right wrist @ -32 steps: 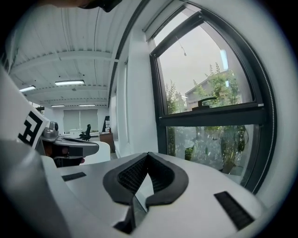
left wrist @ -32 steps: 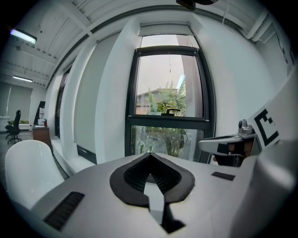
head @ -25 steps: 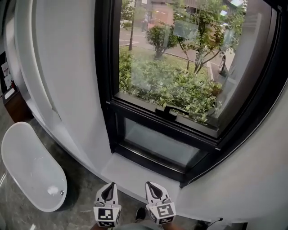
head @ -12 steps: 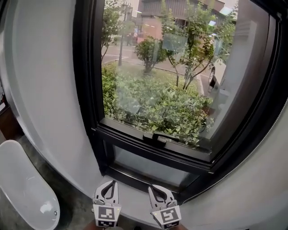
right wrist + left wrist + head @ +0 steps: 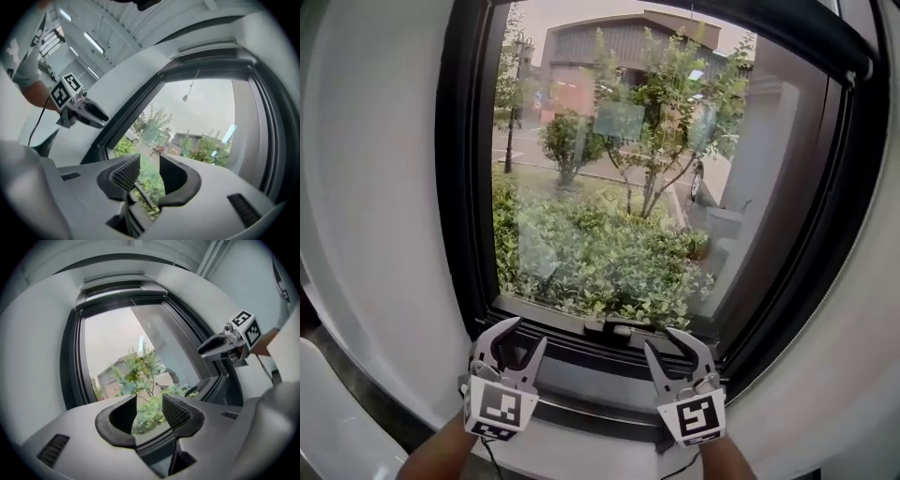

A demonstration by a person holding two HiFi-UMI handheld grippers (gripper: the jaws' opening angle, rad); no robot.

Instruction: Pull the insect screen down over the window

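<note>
Jaws of the left gripper stand partly apart, having just been opening, and hold nothing. Through their gap in the left gripper view I see only glass and greenery. The right gripper gives the same finding: jaws partly apart, just been opening, nothing between them.

Both grippers sit side by side at the lower centre of the head view, before the bottom rail of the window. I cannot tell whether either touches it. A black handle sits on that rail, between the two grippers and just above them in the frame.

The insect screen is up at the top of the window, a dark bar at the upper right of the head view, and the glass below it is uncovered. In the right gripper view a thin cord with a small pull hangs from that top bar, at upper centre.

Shrubs fill the lower glass. White wall flanks the window.
</note>
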